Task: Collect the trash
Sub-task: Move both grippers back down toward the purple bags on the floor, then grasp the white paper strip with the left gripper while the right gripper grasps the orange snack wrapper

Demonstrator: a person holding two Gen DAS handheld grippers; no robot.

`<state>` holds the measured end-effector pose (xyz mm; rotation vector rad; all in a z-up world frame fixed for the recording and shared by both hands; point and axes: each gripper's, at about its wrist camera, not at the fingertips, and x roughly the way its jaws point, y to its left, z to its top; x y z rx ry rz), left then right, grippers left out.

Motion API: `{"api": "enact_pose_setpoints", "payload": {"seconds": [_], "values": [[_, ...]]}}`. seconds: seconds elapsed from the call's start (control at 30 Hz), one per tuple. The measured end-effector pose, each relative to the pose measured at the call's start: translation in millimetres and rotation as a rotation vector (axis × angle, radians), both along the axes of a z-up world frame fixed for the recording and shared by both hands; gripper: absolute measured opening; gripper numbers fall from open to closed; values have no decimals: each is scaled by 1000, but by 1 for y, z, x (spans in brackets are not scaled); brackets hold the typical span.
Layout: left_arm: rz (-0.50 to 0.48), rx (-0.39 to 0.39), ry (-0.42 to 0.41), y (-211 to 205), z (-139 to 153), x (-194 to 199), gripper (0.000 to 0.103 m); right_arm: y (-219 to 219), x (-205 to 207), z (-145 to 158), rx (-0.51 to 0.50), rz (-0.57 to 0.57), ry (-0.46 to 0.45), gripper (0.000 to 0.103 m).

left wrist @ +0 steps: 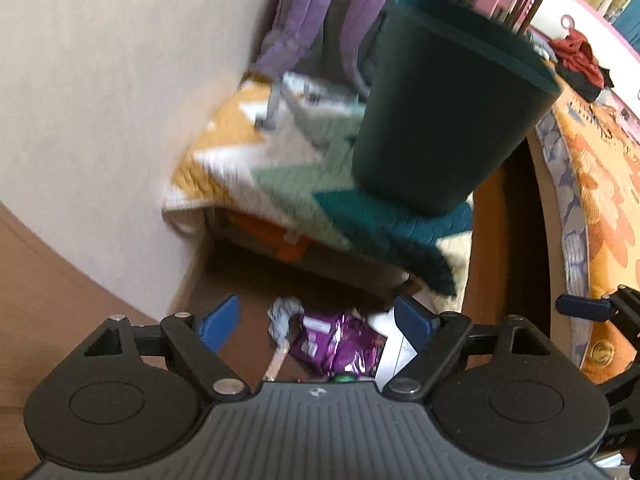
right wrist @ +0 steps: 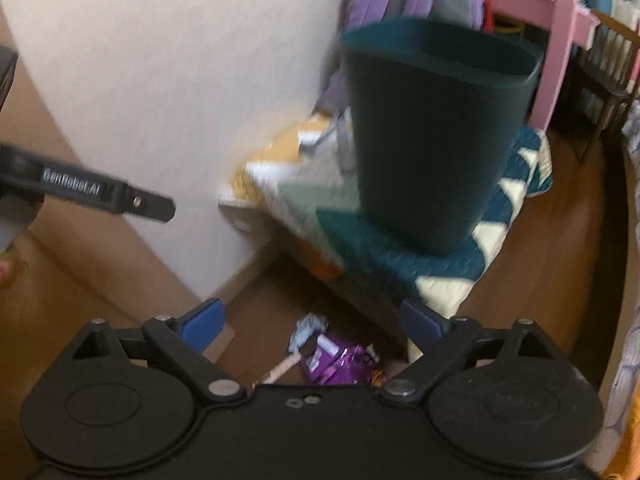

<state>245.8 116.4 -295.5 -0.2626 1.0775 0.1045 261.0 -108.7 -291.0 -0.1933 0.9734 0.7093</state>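
Note:
A dark teal bin stands on a patterned quilt; it also shows in the right wrist view. Trash lies on the brown floor below: a purple foil wrapper, a crumpled grey-white tissue, a wooden stick and white paper. My left gripper is open and empty, just above the pile. My right gripper is open and empty above the same wrapper, tissue and stick.
A white wall stands at the left. A purple backpack leans behind the bin. A bed with an orange floral cover is at the right. Pink furniture stands behind. The left gripper's body shows in the right view.

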Motion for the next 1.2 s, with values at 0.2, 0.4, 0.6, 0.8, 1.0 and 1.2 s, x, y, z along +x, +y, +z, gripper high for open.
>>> {"api": "enact_pose_setpoints", "payload": {"seconds": [0.2, 0.4, 0.6, 0.8, 1.0, 1.2], "values": [[-14, -28, 57, 2, -91, -12, 86, 25, -19, -77, -40, 81, 68, 95], [-43, -4, 128, 0, -198, -11, 87, 52, -31, -168, -83, 141, 137, 95], [-60, 16, 183, 0, -310, -10, 87, 80, -42, -274, -124, 198, 177, 93], [-34, 50, 262, 1, -407, -7, 87, 107, -41, -368, -149, 239, 193, 89], [-39, 50, 303, -1, -479, 1, 87, 128, -43, -447, -193, 270, 229, 82], [-12, 6, 342, 8, -531, 11, 87, 140, -48, -500, -221, 276, 247, 75]]}}
